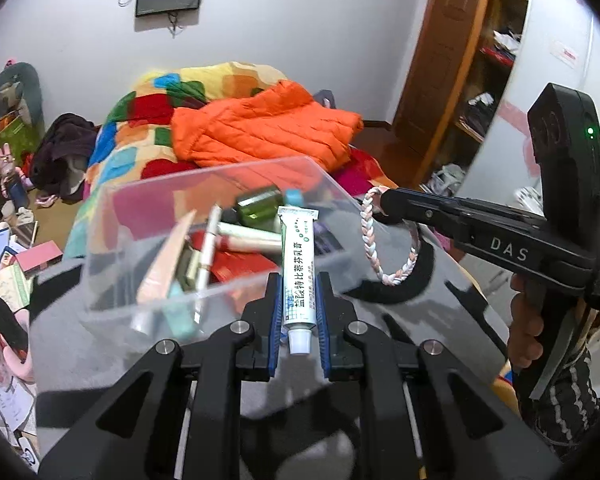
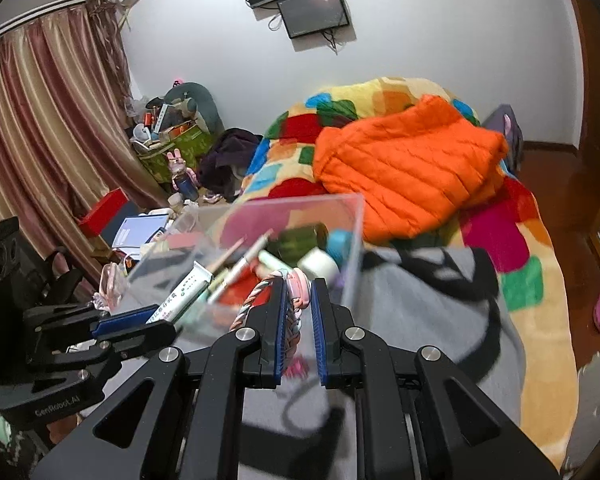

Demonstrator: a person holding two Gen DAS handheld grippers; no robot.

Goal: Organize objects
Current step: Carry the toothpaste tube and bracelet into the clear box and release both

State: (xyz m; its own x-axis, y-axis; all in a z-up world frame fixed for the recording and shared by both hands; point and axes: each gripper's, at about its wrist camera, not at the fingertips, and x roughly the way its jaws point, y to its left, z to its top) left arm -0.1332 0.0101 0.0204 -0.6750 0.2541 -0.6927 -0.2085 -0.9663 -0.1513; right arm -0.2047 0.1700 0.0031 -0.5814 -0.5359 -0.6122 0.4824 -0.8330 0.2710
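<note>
We hold the ointment tube (image 1: 298,268) clamped in the left gripper (image 1: 298,304), at the near wall of the clear box (image 1: 112,216). The right gripper (image 2: 298,320) pinches the braided bracelet (image 2: 290,312) beside the box. Risk: loosening too soon drops either item onto the gray cloth (image 1: 400,320).

White wall (image 2: 440,32), striped curtains (image 2: 40,128), patchwork-quilted bed (image 2: 512,240).

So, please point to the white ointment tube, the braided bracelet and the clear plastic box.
white ointment tube (image 1: 298,268): left wrist view, on the printed middle of its body.
braided bracelet (image 1: 370,236): left wrist view, on its left strand.
clear plastic box (image 1: 220,172): left wrist view, on its far wall.
</note>
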